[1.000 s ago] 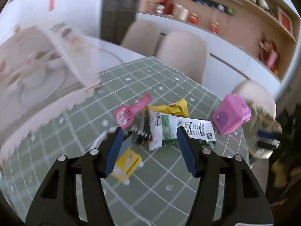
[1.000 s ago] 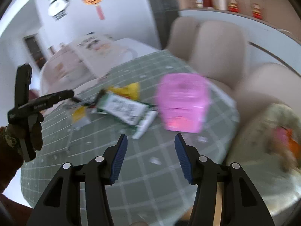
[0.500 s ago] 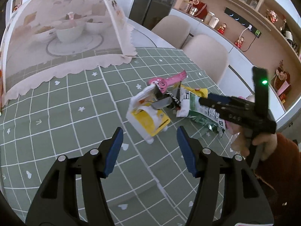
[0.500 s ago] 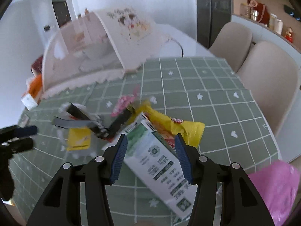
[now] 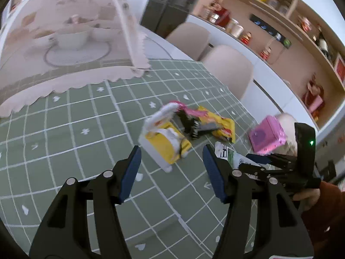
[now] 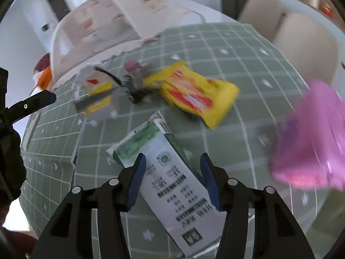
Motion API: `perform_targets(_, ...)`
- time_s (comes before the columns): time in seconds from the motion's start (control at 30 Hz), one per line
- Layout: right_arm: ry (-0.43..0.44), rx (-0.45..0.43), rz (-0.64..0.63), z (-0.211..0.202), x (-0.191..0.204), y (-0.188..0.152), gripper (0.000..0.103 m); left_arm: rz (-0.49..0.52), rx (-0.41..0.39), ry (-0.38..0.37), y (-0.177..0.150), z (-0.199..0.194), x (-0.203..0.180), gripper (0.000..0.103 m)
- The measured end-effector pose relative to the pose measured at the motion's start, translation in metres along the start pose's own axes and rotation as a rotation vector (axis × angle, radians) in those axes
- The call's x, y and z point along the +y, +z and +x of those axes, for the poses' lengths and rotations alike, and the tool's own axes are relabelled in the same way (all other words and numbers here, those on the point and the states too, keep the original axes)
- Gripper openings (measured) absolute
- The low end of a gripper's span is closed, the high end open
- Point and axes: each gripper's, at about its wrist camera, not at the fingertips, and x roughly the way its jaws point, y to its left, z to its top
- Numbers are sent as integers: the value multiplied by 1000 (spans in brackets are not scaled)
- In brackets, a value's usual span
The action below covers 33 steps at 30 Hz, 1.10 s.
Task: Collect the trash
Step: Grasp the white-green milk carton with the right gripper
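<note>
Litter lies in a heap on the green checked tablecloth (image 5: 86, 151). My left gripper (image 5: 171, 166) is open just short of a crumpled yellow-and-white carton (image 5: 166, 142). Behind it lie a black wrapper (image 5: 192, 125), a pink wrapper (image 5: 189, 110) and a yellow snack bag (image 5: 222, 127). My right gripper (image 6: 173, 172) is open and low over a flattened white-and-green carton (image 6: 172, 183), which lies between its fingers. The pads do not press on it. The yellow snack bag (image 6: 194, 97) and the yellow-and-white carton (image 6: 97, 95) lie beyond. A small pink bin (image 6: 312, 142) stands to the right.
A mesh food cover (image 5: 64, 43) over dishes fills the far left of the table. Beige chairs (image 5: 228, 71) stand along the far edge, with a shelf of jars behind. The pink bin (image 5: 267, 136) sits near the table's right edge. The hand-held right gripper (image 5: 280, 166) shows at the right.
My right gripper has swung from the pink bin to the trash heap and come down over the white-and-green carton. The left gripper swung towards the heap, then held nearly still.
</note>
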Motion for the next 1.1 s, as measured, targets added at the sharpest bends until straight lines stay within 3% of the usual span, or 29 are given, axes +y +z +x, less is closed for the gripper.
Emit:
perform_targets(0.17, -48, -19, 74, -19, -20, -23, 49, 148, -5, -50, 11, 10, -37, 56)
perform_targets(0.27, -36, -75, 102, -30, -28, -30, 49, 179, -43, -40, 26, 19, -56, 56)
perform_targets(0.4, -46, -144, 129, -43, -33, -36, 49, 168, -104, 63, 32, 43, -78, 56)
perform_targets(0.43, -46, -152, 132, -44, -34, -38, 49, 178, -108, 121, 32, 55, -85, 56)
perform_targets(0.53, -30, -163, 151, -49, -39, -45, 49, 207, -87, 196, 30, 80, -95, 52)
perform_targets(0.67, -30, -179, 158, -60, -44, -54, 49, 267, -30, 293, 29, 113, -103, 40)
perform_targets(0.73, -33, -187, 158, -66, -46, -59, 49, 262, -7, 318, 30, 120, -96, 23)
perform_targets(0.77, -32, -190, 156, -69, -47, -60, 49, 246, 5, 316, 31, 121, -91, 6)
perform_targets(0.8, -33, -194, 153, -71, -47, -61, 49, 235, 3, 310, 32, 118, -88, 2)
perform_targets(0.9, -26, -222, 143, -80, -47, -61, 49, 194, 2, 218, 28, 96, -86, 0)
perform_targets(1.1, 32, -235, 101, -84, -40, -52, 49, 229, 37, 49, -9, 44, -92, 0)
